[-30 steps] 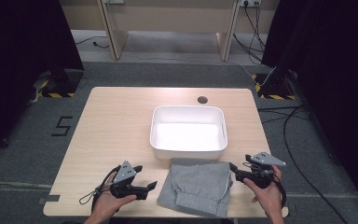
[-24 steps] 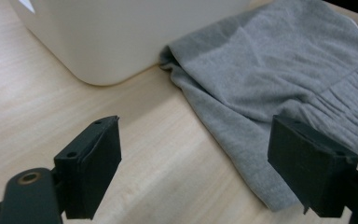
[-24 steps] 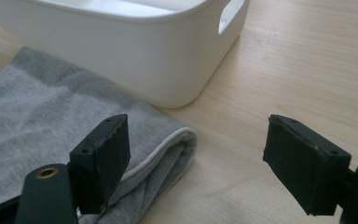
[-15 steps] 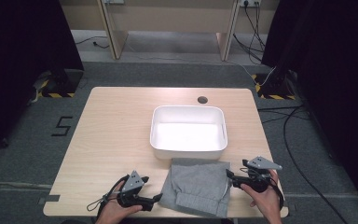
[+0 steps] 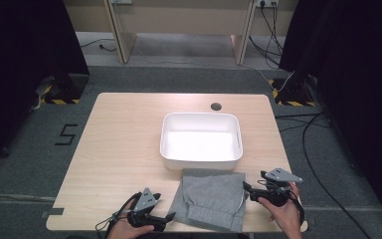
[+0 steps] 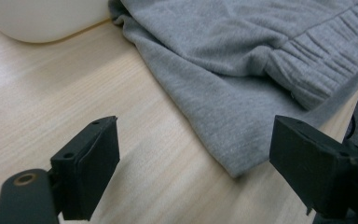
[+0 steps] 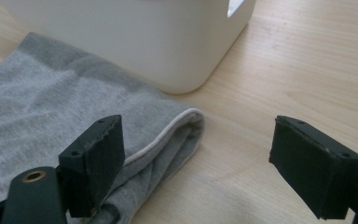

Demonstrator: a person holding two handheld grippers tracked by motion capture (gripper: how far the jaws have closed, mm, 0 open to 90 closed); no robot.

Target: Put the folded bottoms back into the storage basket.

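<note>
Your folded grey shorts [image 5: 211, 199] lie flat at the near edge of the table [image 5: 124, 139], a little right of its middle, with their far edge just beside the near wall of the white tub [image 5: 201, 142]. The ribbed waistband runs along the side nearest you.

Your left gripper [image 5: 168, 218] rests low near the table's near edge, pointing right toward the shorts' near left corner. Its jaws stand wide. In the left gripper view the shorts [image 6: 242, 70] spread ahead of them with that corner lying on the wood between the jaws, touched by neither. The tub's rounded corner [image 6: 42, 18] shows at the top left there.

Your right gripper [image 5: 246, 188] sits by the table's near right corner, pointing left at the shorts' right edge. Its jaws have just been opening and now stand wide, gripping nothing. In the right gripper view the folded edge of the shorts [image 7: 121, 121], with a white drawcord [image 7: 168, 133] along it, lies just ahead of the left-hand jaw, and bare wood lies before the other. The tub [image 7: 135, 37] stands just beyond the cloth.

A dark round hole [image 5: 216, 106] sits near the far edge of the table, behind the tub.
</note>
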